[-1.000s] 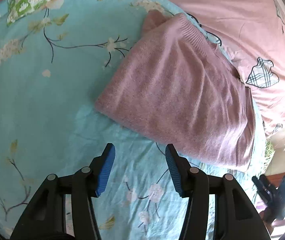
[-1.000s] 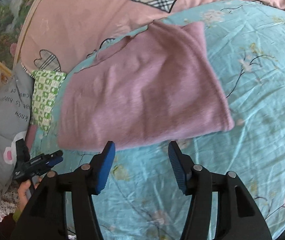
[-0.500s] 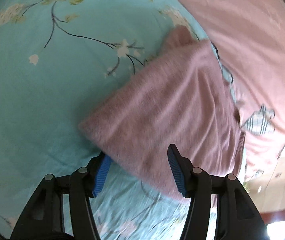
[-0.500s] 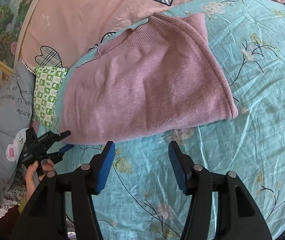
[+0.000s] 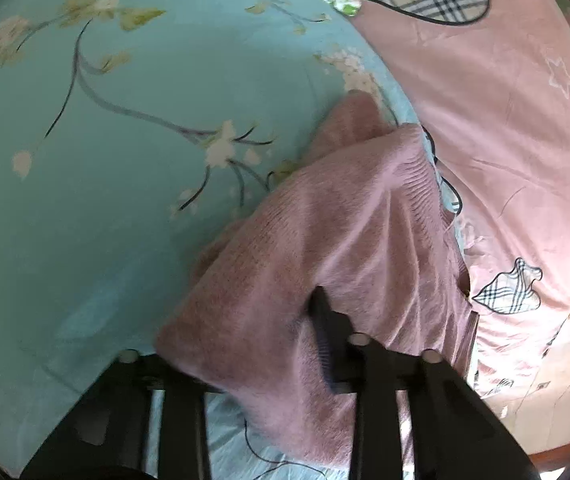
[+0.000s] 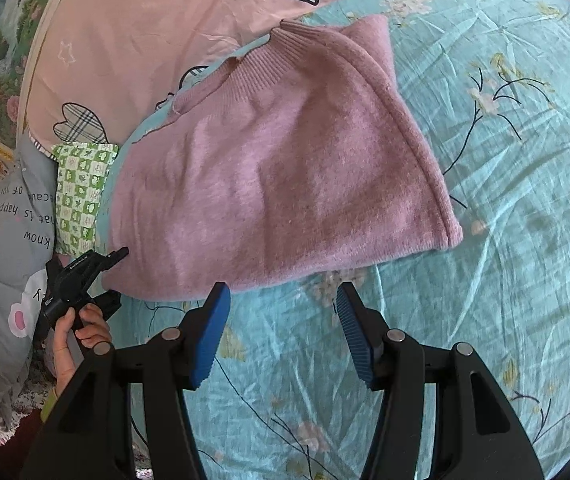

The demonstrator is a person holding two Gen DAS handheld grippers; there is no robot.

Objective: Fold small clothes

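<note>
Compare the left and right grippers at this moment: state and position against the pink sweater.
The left gripper has the pink sweater between its fingers at the corner; the right gripper is open and empty. The left touches the knit; the right sits just short of the hem, over the floral sheet. Both point at the sweater.

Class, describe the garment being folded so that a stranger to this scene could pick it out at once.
Start at the turquoise floral bedsheet covering the bed. On it, beside the pink quilt, lies a mauve knit sweater, folded flat. Its ribbed collar and plain fuzzy knit set it apart from the printed bedding nearby.
</note>
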